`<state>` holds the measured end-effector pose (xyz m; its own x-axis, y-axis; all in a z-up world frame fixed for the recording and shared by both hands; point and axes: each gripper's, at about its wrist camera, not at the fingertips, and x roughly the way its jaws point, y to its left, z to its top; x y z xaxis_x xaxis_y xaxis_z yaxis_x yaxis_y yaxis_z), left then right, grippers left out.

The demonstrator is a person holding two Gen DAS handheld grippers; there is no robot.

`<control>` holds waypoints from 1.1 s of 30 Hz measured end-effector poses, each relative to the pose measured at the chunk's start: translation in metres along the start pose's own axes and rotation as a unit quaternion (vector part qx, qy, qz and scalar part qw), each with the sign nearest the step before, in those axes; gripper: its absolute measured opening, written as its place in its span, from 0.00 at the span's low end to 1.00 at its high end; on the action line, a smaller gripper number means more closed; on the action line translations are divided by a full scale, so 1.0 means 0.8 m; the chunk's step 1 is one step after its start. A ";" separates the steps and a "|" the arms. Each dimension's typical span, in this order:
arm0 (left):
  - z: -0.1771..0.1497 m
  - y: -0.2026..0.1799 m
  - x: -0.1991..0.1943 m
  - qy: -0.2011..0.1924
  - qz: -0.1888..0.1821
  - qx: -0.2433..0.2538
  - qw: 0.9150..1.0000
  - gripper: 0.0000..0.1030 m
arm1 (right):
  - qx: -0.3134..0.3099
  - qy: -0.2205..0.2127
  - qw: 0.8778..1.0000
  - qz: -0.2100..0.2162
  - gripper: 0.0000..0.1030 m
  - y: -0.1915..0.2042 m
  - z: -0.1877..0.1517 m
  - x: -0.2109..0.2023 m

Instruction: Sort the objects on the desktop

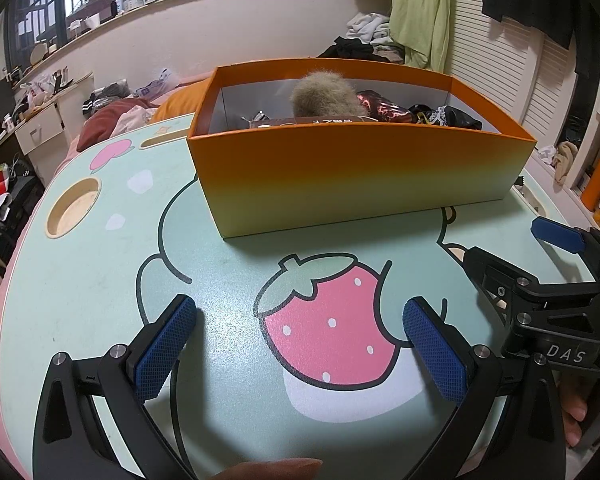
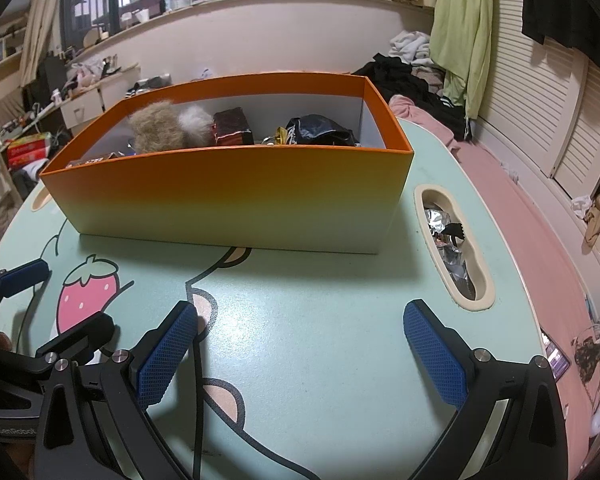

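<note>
One orange box (image 2: 236,196), open-top, w/ fluffy toy (image 2: 156,128)

The box (image 2: 228,196) sits on the table (image 2: 320,340), holding a furry ball (image 2: 156,126) left of the packets (image 2: 232,128).

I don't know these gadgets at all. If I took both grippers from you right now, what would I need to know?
Left gripper: open, empty, low over the strawberry print on the table.
Right gripper: open, empty, beside the left one, over bare tabletop.
Orange box: at the far side of the table, already holding a furry toy, a dark red packet, a black packet and some smaller bits.
Done: the tabletop in front of the box shows no loose items.
Left: crumpled foil wrappers sit in the table's slot to the right of the box; they may need sorting too.
</note>
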<state>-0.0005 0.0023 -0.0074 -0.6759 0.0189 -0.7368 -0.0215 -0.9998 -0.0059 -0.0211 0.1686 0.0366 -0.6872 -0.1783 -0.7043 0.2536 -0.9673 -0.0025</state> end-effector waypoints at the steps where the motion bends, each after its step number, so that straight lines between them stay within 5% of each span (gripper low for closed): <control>1: 0.000 0.000 0.000 0.000 0.000 0.000 1.000 1.00 | 0.000 0.000 1.000 0.000 1.00 0.000 0.000 0.000; 33: -0.001 -0.001 -0.001 0.000 0.000 0.000 1.000 1.00 | 0.000 0.000 1.000 0.000 1.00 0.002 0.001 0.001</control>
<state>0.0004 0.0030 -0.0073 -0.6757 0.0190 -0.7369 -0.0214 -0.9998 -0.0061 -0.0218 0.1666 0.0363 -0.6871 -0.1777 -0.7045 0.2536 -0.9673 -0.0033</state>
